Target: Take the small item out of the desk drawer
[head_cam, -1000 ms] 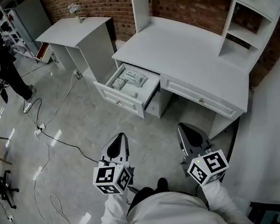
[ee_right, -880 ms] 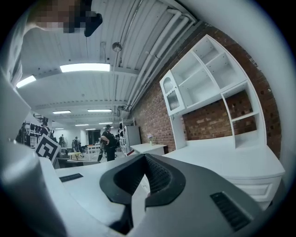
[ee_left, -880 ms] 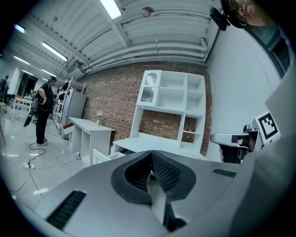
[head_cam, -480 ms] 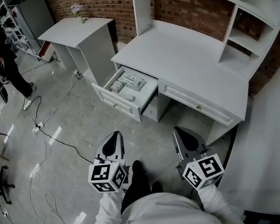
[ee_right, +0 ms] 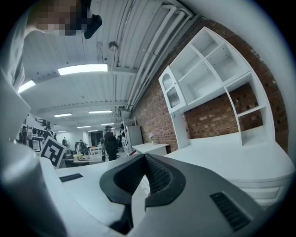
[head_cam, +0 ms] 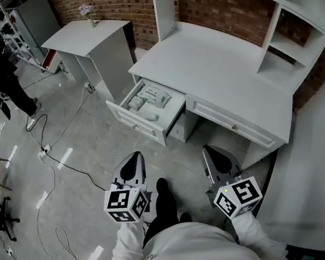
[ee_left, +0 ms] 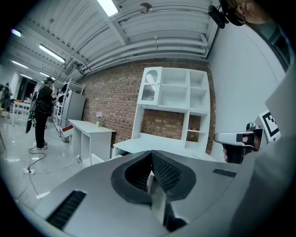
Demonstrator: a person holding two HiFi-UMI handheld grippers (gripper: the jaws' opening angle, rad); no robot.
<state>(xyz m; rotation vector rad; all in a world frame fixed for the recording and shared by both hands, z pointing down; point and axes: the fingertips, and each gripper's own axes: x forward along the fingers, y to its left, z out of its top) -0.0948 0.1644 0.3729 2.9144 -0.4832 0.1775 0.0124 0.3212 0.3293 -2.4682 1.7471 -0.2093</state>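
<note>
Head view: left gripper (head_cam: 134, 158) and right gripper (head_cam: 209, 151) side by side, aimed at desk (head_cam: 213, 65); small item (head_cam: 152, 117) lies in open drawer (head_cam: 133, 123), well apart.
Left gripper view: jaws together, empty.
Right gripper view: jaws together, empty.

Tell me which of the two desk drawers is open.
The drawer nearer the side table: it is pulled out, with packets inside. The other drawer sits flush with the desk front.
</note>
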